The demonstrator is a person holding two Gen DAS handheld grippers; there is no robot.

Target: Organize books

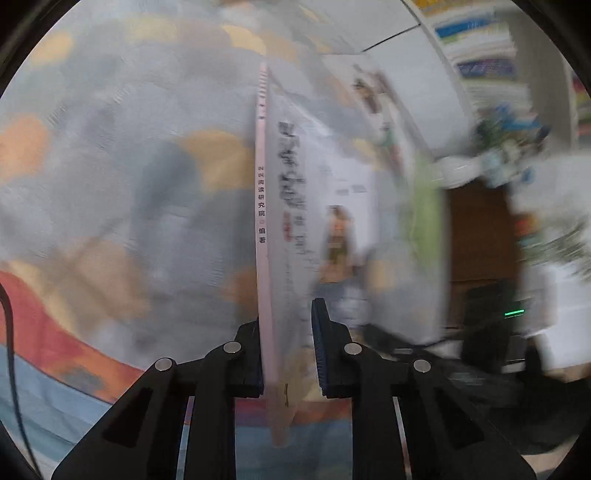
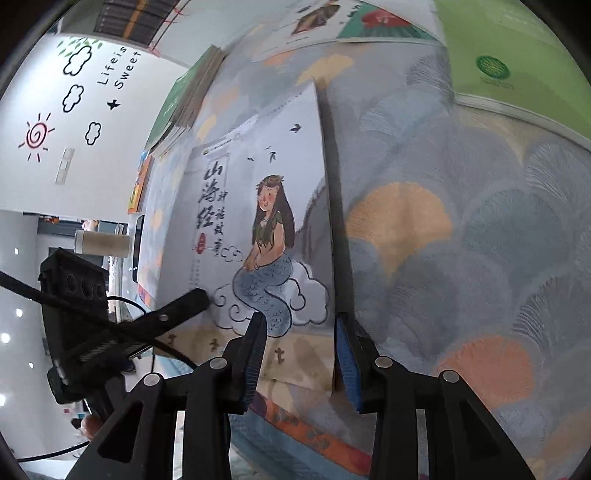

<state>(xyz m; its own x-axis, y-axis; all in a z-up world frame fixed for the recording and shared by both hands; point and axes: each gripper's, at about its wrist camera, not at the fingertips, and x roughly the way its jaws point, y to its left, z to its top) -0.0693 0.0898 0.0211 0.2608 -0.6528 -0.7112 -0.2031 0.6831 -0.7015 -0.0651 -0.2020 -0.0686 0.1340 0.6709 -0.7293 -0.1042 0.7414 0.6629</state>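
Fingers [image 1: 258, 354] of left gripper [image 1: 286, 354] pinching book [image 1: 263, 206] spine; right gripper [image 2: 301, 354] fingers [image 2: 255, 354] clamped across same book's lower edge, above patterned cloth [image 2: 461, 240].

You have two grippers in view: the left gripper [image 1: 286, 354] and the right gripper [image 2: 301, 360], one per hand.

Count one mermaid-cover book [image 2: 266, 206] standing between them.

On the patterned cloth [image 2: 461, 258] you have one stack of books [image 2: 188, 99] at the far left, one green book [image 2: 517, 62] at upper right, and two more flat covers along the top edge [image 2: 317, 22].

One cylinder [image 2: 101, 243] lies at left.

The shelf rows [image 1: 476, 48] are too blurred for you to count.
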